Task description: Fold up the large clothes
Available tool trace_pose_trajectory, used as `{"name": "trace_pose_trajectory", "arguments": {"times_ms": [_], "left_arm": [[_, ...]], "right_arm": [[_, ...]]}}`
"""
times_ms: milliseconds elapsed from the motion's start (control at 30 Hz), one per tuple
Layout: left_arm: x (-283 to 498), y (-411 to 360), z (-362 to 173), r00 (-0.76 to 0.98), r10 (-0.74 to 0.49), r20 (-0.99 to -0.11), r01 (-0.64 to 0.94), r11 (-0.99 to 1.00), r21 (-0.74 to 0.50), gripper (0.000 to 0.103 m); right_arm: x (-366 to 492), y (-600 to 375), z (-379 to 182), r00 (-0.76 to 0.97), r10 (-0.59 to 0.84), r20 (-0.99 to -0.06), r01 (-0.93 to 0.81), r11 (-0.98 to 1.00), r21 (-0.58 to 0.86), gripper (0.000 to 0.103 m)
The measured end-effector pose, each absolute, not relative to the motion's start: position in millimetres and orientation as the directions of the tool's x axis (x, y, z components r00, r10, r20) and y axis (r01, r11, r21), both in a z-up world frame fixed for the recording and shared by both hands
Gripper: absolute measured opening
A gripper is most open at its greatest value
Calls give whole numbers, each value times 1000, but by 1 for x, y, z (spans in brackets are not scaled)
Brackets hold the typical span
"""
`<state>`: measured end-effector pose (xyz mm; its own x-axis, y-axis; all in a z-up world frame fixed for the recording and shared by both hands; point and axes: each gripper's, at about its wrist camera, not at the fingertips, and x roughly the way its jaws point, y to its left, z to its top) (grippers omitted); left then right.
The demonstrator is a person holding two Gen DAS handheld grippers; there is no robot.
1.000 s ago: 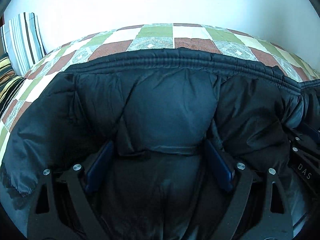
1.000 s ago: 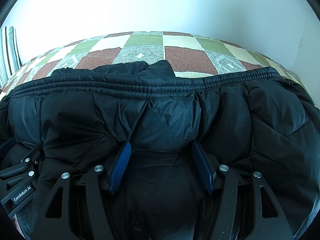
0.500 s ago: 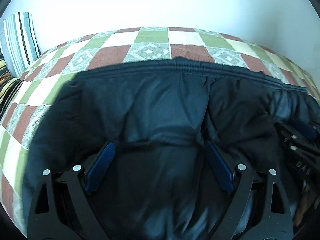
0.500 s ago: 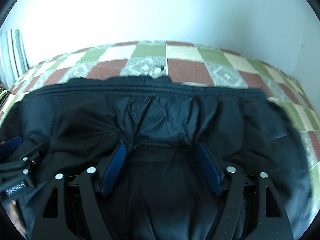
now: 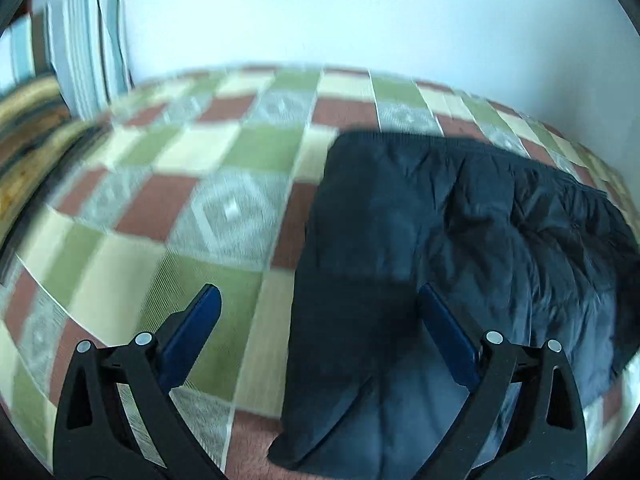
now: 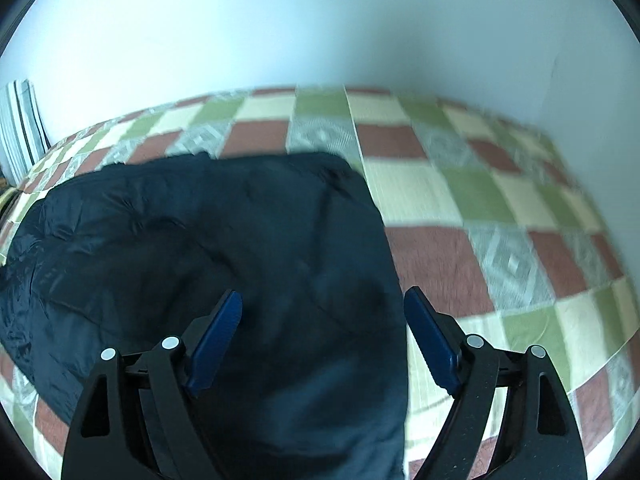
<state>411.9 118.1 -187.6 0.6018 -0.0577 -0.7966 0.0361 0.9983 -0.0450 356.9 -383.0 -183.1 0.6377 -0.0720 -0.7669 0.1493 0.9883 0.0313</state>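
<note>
L jaws: we see our left gripper (image 5: pixel 316 312) w/ jaws opening, spread wide; nothing pinched. One blue pad hangs over bare bedspread, the other over the jacket's edge; the frame doesn't show contact w/ the fabric.
R jaws: our right gripper (image 6: pixel 322 312) also opening, released, nothing gripped. The jacket's right edge runs betw. its pads, apart from both.
Jacket: black puffer jacket (image 6: pixel 200 248) lies on the checked bedspread (image 5: pixel 192 208), already doubled into a compact block. In the left view its left edge is straight and its elastic hem (image 5: pixel 460 146) runs along the far side, toward the bed's wall edge.
Around: bare bedspread on both sides; striped pillow (image 5: pixel 88 44) at the far left corner of the bed; white wall (image 6: pixel 320 32) behind.
Handling: we judge it soft, bulky, light for its size. The shiny shell prob. slips, and the padding springs back, so folds may puff open unless pressed flat.
Where to grip: we'd take the ribbed hem or a stitched seam, one gripper per corner, not a smooth padded panel. Bite deep enough to catch all layers.
Writing: none legible on jacket or grippers; both views motion-blurred.
</note>
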Motion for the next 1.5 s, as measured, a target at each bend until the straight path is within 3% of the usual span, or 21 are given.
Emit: {"name": "trace_pose_trajectory", "arguments": {"times_ms": [167,367,467,500,600,700,800,1133,1500], "left_arm": [[403,122,-212,533,-196,-823,93,981,-173,99],[409,113,-232,477,-331,-814,128,942,-309,101],[414,114,-238,468,-357,-808,104,931,-351,99],[414,113,-237,475,-363,-802,105,928,-358,84],[414,113,-235,462,-404,-789,105,909,-404,57],[413,117,-229,476,-416,-775,78,897,-434,33],[410,120,-217,497,-425,-756,78,890,-449,20],[366,139,-174,558,-362,-747,95,922,-375,15],[256,238,-180,545,-329,-771,-14,916,-401,15]], "right_arm": [[359,-402,-217,568,17,-823,155,980,127,85],[361,-422,-248,542,187,-819,220,910,352,89],[360,-414,-248,544,189,-818,195,919,342,78],[359,-413,-248,544,215,-811,192,909,370,65],[356,-407,-250,548,242,-801,192,895,402,49],[353,-404,-247,565,263,-782,183,884,430,31],[349,-400,-240,583,265,-768,169,885,434,21],[303,-366,-221,612,303,-730,120,877,465,17],[208,-297,-227,564,404,-720,67,847,528,17]]}}
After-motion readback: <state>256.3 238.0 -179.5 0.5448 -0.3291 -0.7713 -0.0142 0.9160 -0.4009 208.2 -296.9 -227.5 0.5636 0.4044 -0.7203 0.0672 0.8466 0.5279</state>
